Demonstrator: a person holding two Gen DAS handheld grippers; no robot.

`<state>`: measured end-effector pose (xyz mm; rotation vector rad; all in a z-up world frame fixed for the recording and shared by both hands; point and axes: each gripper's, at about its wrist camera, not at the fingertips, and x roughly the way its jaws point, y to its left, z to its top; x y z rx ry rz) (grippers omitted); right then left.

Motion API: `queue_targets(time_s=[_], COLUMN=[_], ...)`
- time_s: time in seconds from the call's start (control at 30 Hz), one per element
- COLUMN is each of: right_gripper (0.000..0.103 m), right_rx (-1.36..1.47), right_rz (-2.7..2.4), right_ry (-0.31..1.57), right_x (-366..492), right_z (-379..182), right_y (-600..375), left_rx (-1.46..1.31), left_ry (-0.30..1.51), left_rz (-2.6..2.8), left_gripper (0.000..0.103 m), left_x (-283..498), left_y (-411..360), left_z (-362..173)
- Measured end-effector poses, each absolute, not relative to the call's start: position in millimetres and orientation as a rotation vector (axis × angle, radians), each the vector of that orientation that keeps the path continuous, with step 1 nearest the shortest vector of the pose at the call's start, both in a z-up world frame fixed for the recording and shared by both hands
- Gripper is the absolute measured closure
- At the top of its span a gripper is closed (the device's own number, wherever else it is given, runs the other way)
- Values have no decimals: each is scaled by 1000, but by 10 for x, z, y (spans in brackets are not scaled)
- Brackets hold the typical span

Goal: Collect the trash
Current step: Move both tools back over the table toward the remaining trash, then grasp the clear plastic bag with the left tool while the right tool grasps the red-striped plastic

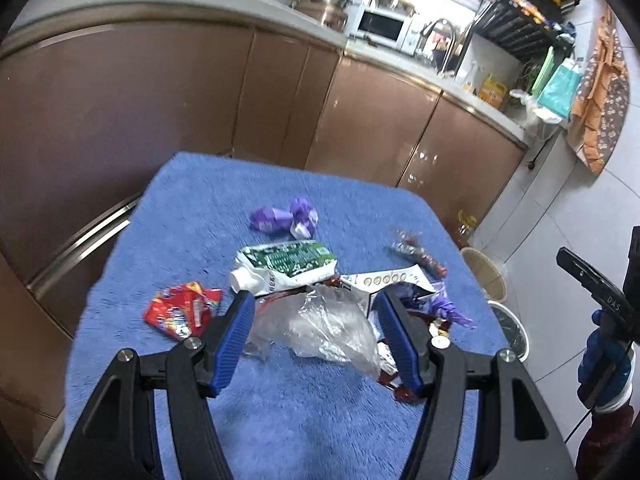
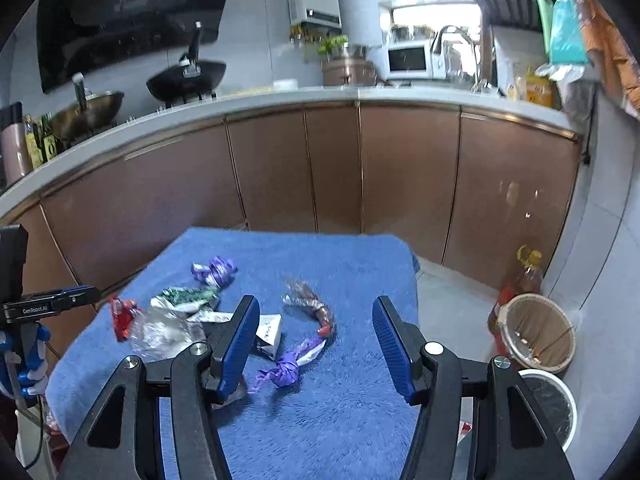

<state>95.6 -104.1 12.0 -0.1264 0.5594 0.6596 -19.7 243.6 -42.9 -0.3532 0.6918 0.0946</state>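
Trash lies on a blue fuzzy cloth over a small table. A clear plastic bag lies between the open fingers of my left gripper. Beyond it are a green-white pouch, a red wrapper, a purple wrapper, a white carton piece and a brown-red wrapper. My right gripper is open and empty above the cloth, with a knotted purple wrapper and the brown-red wrapper between its fingers.
A woven wastebasket and a white bin stand on the floor right of the table, next to an oil bottle. Brown kitchen cabinets run behind. The other gripper's handle shows at the left edge.
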Motion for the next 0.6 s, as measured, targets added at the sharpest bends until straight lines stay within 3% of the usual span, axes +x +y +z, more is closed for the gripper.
queue_targets(time_s=[0.6], right_gripper=[43], right_rx=[-234], right_rz=[754], right_ry=[777], right_x=[1969], right_z=[-793], right_y=[-275], left_rx=[-428], left_ry=[936], left_rz=[143], left_gripper=[42], left_x=[548], left_y=[2695], left_z=[-1371])
